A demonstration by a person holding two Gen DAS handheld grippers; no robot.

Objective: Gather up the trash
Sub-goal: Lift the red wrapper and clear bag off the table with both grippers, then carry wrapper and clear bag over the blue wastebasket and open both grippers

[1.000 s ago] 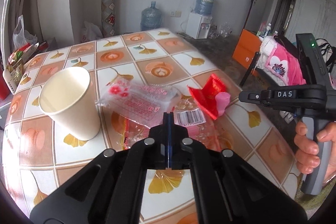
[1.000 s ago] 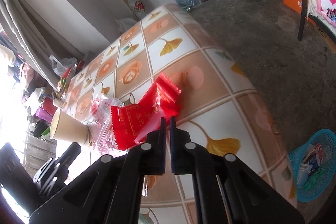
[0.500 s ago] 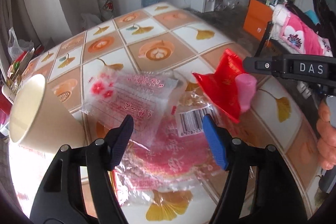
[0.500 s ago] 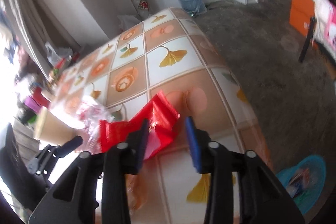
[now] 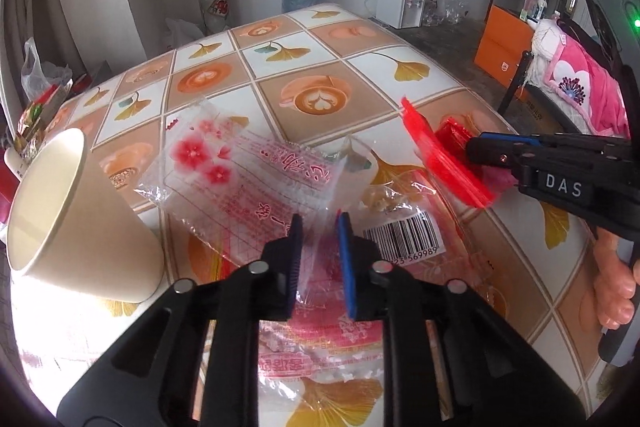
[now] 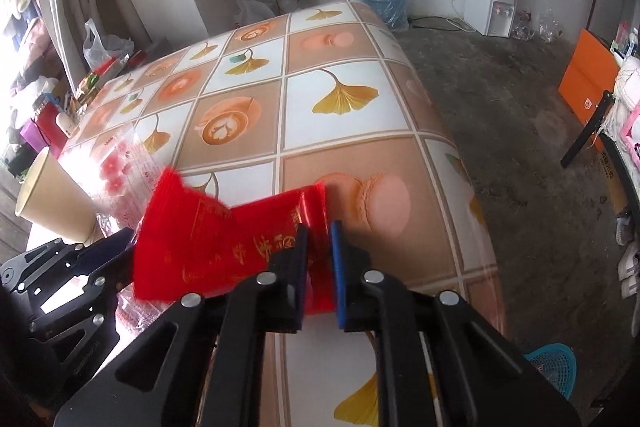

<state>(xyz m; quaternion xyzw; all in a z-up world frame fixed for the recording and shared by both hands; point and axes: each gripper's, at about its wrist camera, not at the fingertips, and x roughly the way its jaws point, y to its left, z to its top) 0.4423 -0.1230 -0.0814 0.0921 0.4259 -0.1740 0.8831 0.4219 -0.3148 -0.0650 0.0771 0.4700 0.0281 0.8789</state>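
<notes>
Floor basket (image 6: 552,369): right view only

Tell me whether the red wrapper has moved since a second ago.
Yes. In the right wrist view the red wrapper has lifted: its left end now stands above the tablecloth, with the right gripper closing on it.
</notes>
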